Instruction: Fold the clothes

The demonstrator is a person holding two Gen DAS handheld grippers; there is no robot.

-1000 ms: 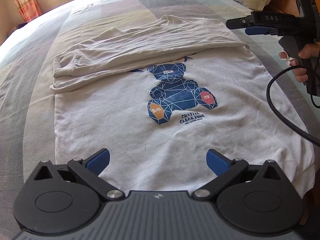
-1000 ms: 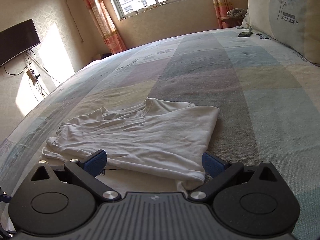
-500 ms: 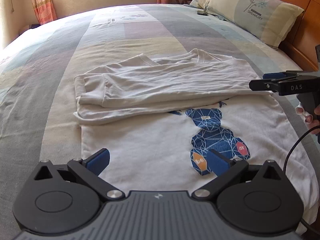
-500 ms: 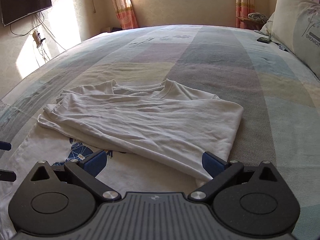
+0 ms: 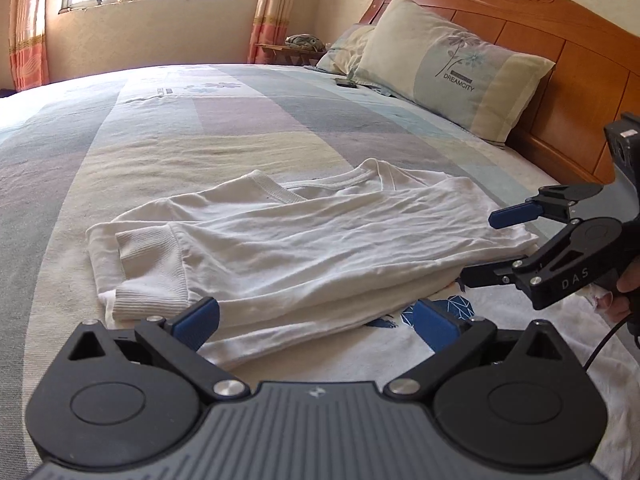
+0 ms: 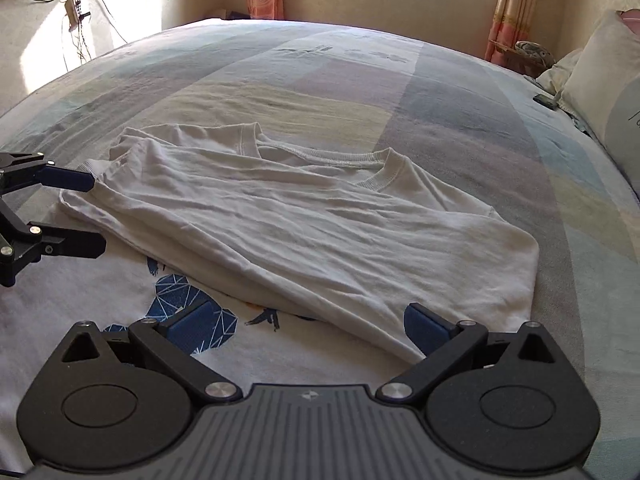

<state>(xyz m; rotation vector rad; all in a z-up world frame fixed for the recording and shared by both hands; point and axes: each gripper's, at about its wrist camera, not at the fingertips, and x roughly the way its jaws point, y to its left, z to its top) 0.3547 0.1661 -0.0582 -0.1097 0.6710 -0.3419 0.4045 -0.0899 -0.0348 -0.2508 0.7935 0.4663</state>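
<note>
A: In the left wrist view, what is there?

B: The white T-shirt [image 5: 320,248] lies on the bed [image 5: 168,148], partly folded: its upper part with the sleeves is turned down over the body. The collar is at 12 o'clock from the left gripper [image 5: 316,320]. The fold runs across, from 9 o'clock to 3 o'clock, so the long axis of the folded part is left to right. The fingers of the left gripper are spread wide, nothing between them, and its left blue pad [image 5: 198,318] is just above the folded sleeve cuff.

A: What does this view show that the other one does not?

B: The wooden headboard [image 5: 560,64] and the full pillow [image 5: 448,76] at 1 to 2 o'clock. Also the right gripper [image 5: 488,244] from the side, at 3 o'clock, with its fingers apart around the right edge of the fold, and a hand behind it.

A: And the right wrist view?

B: The same T-shirt [image 6: 320,232], but here more of the blue print [image 6: 188,300] shows, at 7 o'clock under the fold. The collar points to 12 o'clock again, and the fold runs slanted from 10 o'clock down to 4 o'clock. The right gripper [image 6: 308,326] has its fingers spread, empty, over the fold's edge. The left gripper [image 6: 84,212] enters at 9 o'clock, open, at the sleeve end. Only this view shows wall cables [image 6: 80,16] at 11 o'clock.
</note>
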